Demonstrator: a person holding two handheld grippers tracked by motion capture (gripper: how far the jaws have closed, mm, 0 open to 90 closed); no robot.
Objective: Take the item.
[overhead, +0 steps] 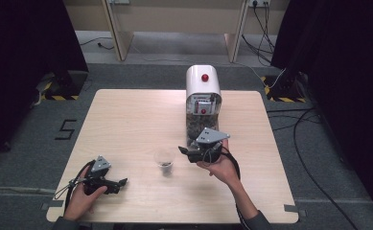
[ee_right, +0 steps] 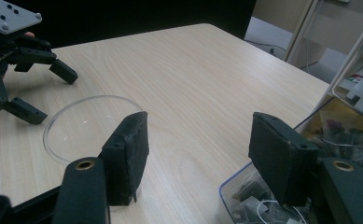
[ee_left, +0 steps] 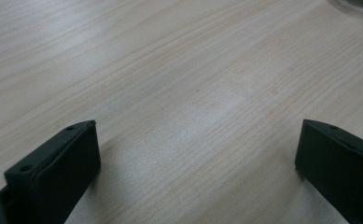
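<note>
Table: pale wood grain. Dispenser: white, with red button. Cup: clear, dark bits at its bottom. Left gripper and right gripper: black, with grey top plates. Floor: grey carpet.

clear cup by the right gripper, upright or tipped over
Upright. In the high view the clear cup stands on its base on the table, open rim up, something dark at its bottom.

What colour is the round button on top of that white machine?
Red. The button sits on the white machine, clearest in the high view.
</note>
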